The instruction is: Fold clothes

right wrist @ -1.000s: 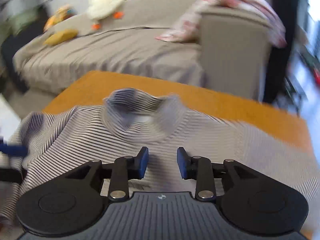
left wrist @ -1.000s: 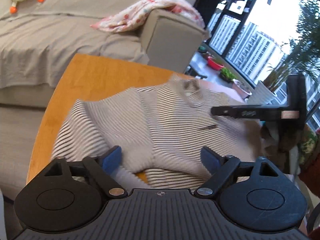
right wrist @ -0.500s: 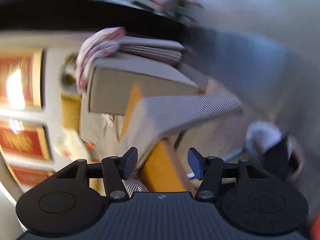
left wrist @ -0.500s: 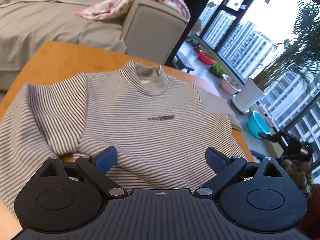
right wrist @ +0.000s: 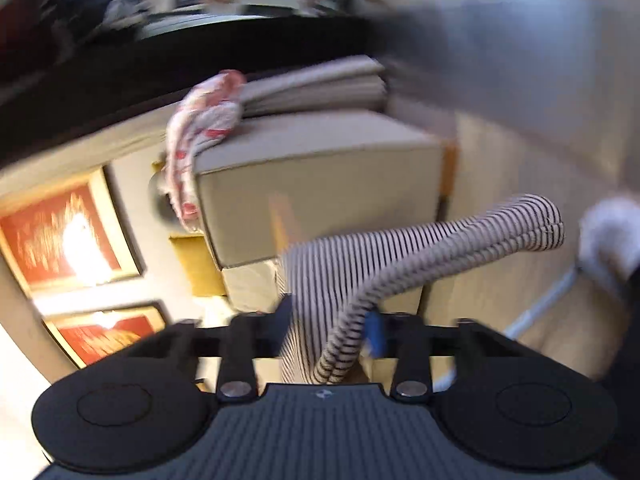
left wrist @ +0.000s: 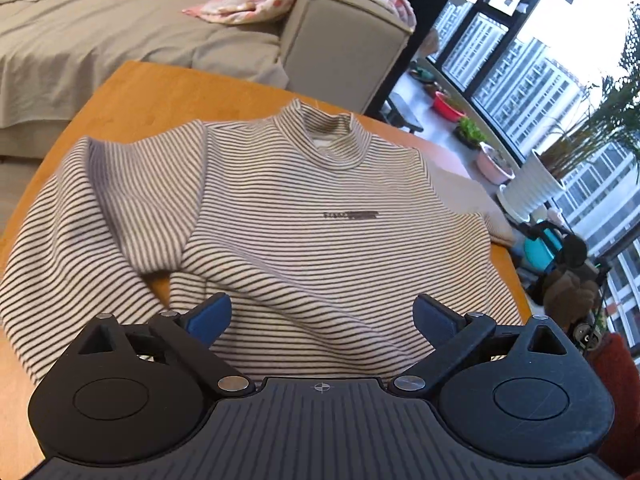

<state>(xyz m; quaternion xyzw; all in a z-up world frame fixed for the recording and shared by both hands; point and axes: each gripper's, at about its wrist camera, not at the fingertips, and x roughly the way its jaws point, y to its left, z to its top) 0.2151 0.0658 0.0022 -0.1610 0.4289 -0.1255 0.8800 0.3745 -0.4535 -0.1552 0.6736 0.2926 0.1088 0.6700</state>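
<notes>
Striped sweater (left wrist: 304, 216) lies front-up on wooden desk (left wrist: 132, 96), collar toward sofa (left wrist: 120, 40). Left gripper (left wrist: 320, 316) low over hem, fingers spread wide, holding nothing. Right gripper (right wrist: 332, 332), view blurred, fingers seemingly pinching striped sleeve (right wrist: 460, 240).

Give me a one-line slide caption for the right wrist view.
Right gripper pinches the striped sleeve, its cuff dangling, with the sofa armrest blurred behind.
</notes>
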